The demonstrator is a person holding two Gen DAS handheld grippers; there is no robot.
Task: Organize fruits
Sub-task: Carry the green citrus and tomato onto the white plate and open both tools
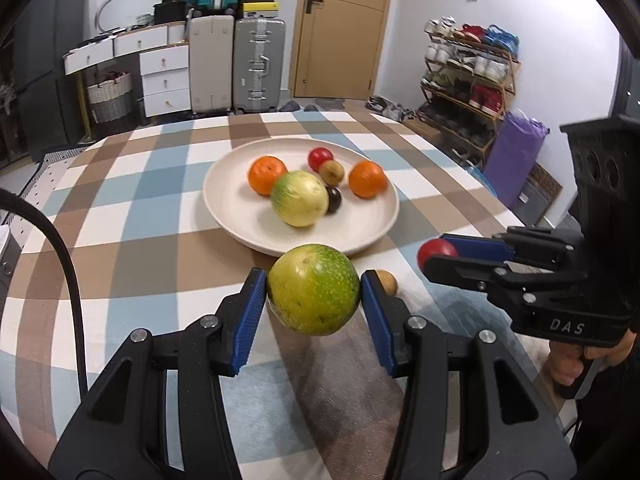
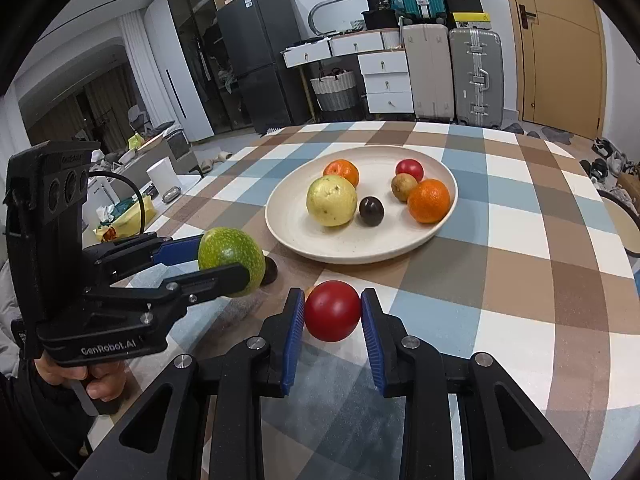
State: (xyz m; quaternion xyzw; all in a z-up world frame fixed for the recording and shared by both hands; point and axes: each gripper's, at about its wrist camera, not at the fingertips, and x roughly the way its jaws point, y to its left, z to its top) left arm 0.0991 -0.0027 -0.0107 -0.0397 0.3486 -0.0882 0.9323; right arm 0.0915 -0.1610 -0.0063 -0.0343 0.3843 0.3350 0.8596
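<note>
Left claw (image 1: 314,290): clamped on speckled green fruit (image 1: 313,289), held between its pads just short of the plate (image 1: 372,232). Right claw (image 2: 333,312): clamped on red fruit (image 2: 333,311), above the counter (image 2: 520,280).

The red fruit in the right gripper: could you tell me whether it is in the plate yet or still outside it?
Outside. The red fruit sits clamped in the right gripper, short of the plate.

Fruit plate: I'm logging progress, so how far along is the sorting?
Done: six fruits already lie on the plate, among them two oranges and a yellow-green fruit. In hand: the left gripper clamps a green fruit, and the right gripper a red fruit. Left: a small brown fruit sits on the tablecloth.
</note>
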